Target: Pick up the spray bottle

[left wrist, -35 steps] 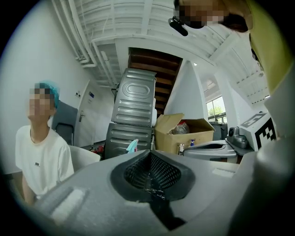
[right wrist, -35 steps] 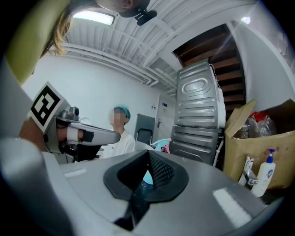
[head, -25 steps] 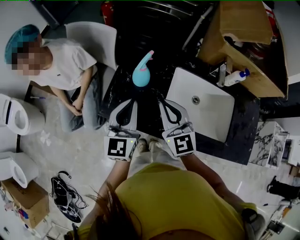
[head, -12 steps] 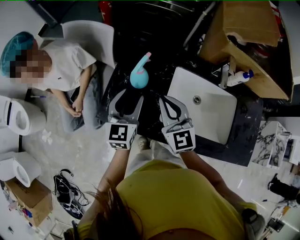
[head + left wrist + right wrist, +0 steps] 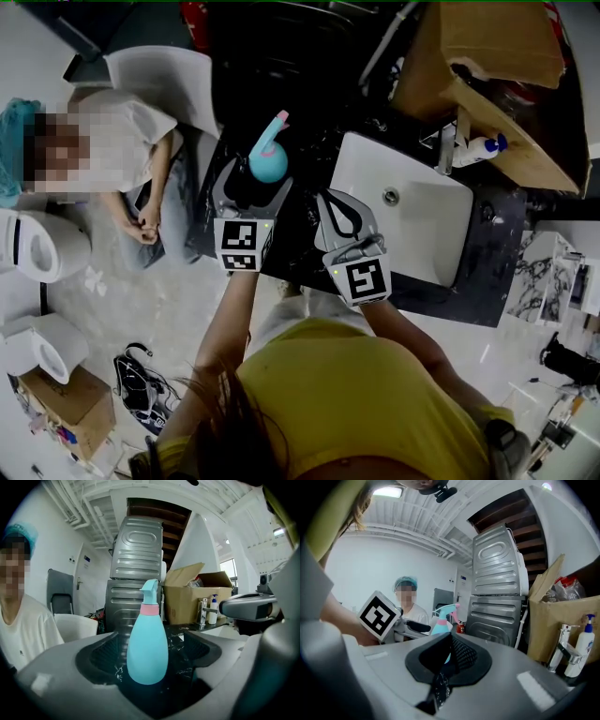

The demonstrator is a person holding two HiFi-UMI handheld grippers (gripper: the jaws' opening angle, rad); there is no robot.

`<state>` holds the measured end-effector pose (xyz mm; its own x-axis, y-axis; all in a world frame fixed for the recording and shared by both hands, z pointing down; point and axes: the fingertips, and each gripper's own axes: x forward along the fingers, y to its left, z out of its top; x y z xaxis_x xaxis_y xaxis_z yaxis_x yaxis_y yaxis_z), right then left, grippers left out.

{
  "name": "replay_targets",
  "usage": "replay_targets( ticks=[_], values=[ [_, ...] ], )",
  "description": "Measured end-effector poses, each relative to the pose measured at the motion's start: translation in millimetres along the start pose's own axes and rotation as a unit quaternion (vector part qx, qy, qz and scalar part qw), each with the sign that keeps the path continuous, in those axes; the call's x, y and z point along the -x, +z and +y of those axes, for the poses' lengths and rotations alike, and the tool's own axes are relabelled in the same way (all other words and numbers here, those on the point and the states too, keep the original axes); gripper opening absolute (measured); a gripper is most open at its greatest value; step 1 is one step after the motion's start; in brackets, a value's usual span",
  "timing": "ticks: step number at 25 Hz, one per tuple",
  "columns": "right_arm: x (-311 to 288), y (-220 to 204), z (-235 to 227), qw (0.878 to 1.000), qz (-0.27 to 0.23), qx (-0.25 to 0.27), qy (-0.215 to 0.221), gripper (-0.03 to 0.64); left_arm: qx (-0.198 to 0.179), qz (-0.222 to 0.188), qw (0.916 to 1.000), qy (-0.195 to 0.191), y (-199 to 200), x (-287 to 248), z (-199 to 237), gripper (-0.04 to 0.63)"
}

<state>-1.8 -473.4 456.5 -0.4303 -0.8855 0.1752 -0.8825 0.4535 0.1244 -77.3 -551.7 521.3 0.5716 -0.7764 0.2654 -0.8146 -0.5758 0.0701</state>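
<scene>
Your left hand-held gripper (image 5: 253,180) has just opened its jaws, the spray bottle (image 5: 147,644) standing free between them; centre its belly, then squeeze.

Head view dim, counter (image 5: 309,150) near black. Gripper views bright, edges fisheye-bent, corners dark; lamp (image 5: 386,491) glares upper left.

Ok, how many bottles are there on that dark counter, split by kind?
spray bottle: 1 (teal, pink collar)
pump bottle: 1 (white, blue pump, by the tap)
Total: 2
</scene>
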Motion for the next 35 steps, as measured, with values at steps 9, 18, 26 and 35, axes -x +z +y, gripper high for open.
replay_targets(
  ticks=[9, 18, 26, 35],
  values=[
    [0.6, -1.6, -15.2, 1.000, 0.005, -0.004, -0.019, 0.002, -0.006, 0.061, 0.9979, -0.019, -26.6, -46.0, 2.1, 0.466],
    [9.9, -7.9, -19.7, 1.000, 0.012, -0.003, -0.028, 0.002, -0.014, 0.064, 0.9977, -0.015, -37.2, -52.1, 8.3, 0.402],
    [20.6, -14.7, -19.4, 1.000, 0.013, 0.007, -0.023, 0.002, -0.026, 0.050, 0.9983, -0.014, -21.2, -39.6, 1.7, 0.394],
    [32.6, 2.4, -9.7, 1.000, -0.009, 0.017, -0.014, 0.002, 0.003, 0.022, 0.9997, 0.003, 21.8, 21.7, -21.9, 0.394]
  ],
)
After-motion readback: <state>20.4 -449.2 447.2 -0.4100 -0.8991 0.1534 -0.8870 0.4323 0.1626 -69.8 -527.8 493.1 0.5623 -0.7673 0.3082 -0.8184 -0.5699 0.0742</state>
